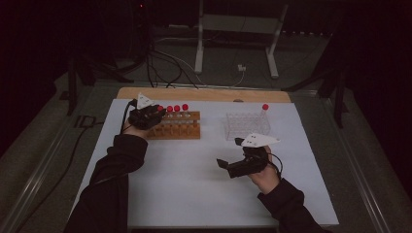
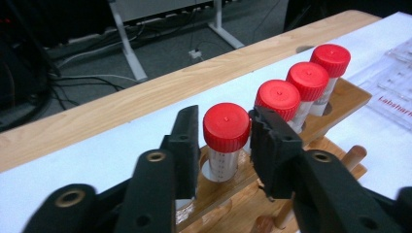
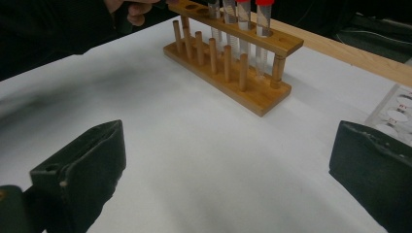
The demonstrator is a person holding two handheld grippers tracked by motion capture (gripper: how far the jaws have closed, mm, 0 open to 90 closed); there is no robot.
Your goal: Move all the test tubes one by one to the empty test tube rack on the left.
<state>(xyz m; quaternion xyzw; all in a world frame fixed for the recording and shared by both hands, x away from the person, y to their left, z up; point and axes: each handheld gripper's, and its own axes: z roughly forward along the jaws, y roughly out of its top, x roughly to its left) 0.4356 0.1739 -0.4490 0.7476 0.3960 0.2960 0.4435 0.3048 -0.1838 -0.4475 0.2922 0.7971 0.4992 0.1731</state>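
Note:
A wooden rack (image 1: 177, 127) at the table's back left holds several red-capped tubes (image 1: 177, 108). My left gripper (image 1: 158, 114) is at the rack's left end. In the left gripper view its jaws (image 2: 223, 141) flank the first red-capped tube (image 2: 226, 127), which stands in its hole in the wooden rack (image 2: 350, 97); a thin gap shows beside the left jaw, so the gripper is open. My right gripper (image 1: 229, 153) hovers over the table's middle right, wide open with nothing between its fingers (image 3: 228, 160), facing the wooden rack (image 3: 228, 63).
A clear plastic rack (image 1: 248, 125) stands at the back right with one red-capped tube (image 1: 265, 107) in its far corner. A white sheet (image 1: 194, 184) covers the table, with a wooden strip (image 1: 204, 93) along the far edge. Cables and a stand lie on the floor beyond.

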